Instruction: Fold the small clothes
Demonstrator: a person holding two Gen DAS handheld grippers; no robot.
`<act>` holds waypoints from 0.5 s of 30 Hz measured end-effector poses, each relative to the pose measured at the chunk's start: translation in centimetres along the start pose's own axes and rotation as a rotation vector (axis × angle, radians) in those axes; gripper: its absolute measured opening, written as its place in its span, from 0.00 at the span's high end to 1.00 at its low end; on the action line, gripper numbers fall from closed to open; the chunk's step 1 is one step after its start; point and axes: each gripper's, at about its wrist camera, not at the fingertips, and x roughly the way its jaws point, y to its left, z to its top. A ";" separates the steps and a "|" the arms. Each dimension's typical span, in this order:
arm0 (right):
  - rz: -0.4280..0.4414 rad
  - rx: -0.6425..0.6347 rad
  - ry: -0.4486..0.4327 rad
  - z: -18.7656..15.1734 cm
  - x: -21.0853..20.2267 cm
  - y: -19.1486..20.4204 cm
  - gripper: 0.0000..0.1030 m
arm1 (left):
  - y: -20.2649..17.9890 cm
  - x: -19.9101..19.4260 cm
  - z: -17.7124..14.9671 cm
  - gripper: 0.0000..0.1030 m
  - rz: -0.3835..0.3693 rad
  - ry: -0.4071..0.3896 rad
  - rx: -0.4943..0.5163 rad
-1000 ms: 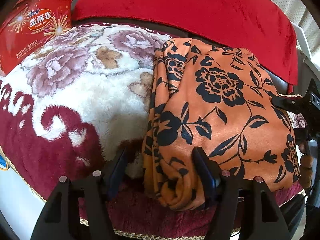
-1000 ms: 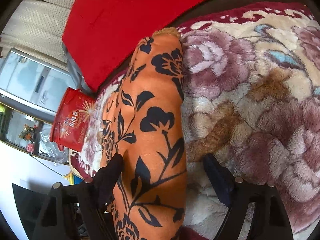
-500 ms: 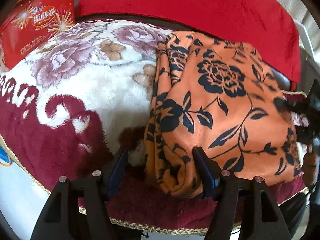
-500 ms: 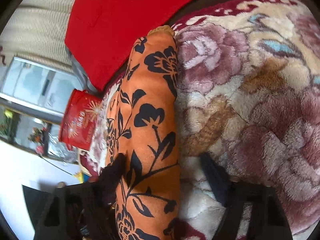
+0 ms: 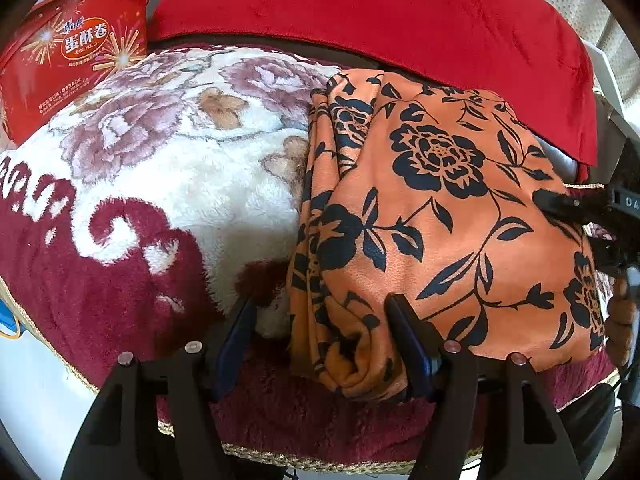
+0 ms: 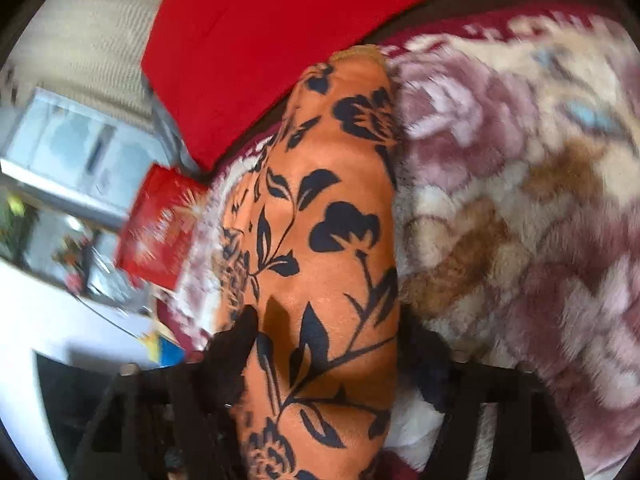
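While the orange garment [image 5: 448, 216] with its black flower print lies folded on the plush floral blanket [image 5: 168, 168], I hold a gripper at each of its near corners. My left gripper [image 5: 324, 332] stands fairly wide: its left finger sits on the blanket just beside the cloth's bunched edge, its right finger rests on top of the fabric, and the rumpled left corner of the garment lies between them without being squeezed, as far as I can tell. In my right wrist view the picture is blurred, yet I can see my right gripper [image 6: 324, 364] with its jaws closing around the garment's other edge; the orange fabric fills the gap between the two dark fingers [image 6: 236, 344], and both seem to meet its sides, though the blur keeps me from saying how firmly. From the left view that right gripper shows at the far right edge of the cloth, with my hand [image 5: 620, 320] behind it. The garment rests on the right part of the blanket, its far edge just below a red cushion [image 5: 380, 12]. A red egg-roll box [image 5: 68, 52] stands beyond the blanket's left side, well apart from the garment.
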 end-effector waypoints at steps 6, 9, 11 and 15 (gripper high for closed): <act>-0.086 -0.193 -0.117 0.5 -3.5 6.4 0.71 | -0.7 -1.3 0.7 0.33 -0.040 -0.067 -0.002; -0.125 -0.206 -0.203 0.7 -5.3 6.3 0.71 | -1.0 -2.4 1.3 0.33 -0.069 -0.134 -0.033; -0.177 -0.135 -0.189 0.7 -5.0 2.9 0.70 | -0.6 -2.2 1.7 0.33 -0.096 -0.124 -0.078; 0.007 0.152 -0.140 -1.0 -4.0 -5.4 0.39 | 1.0 -1.4 2.8 0.33 -0.187 -0.084 -0.198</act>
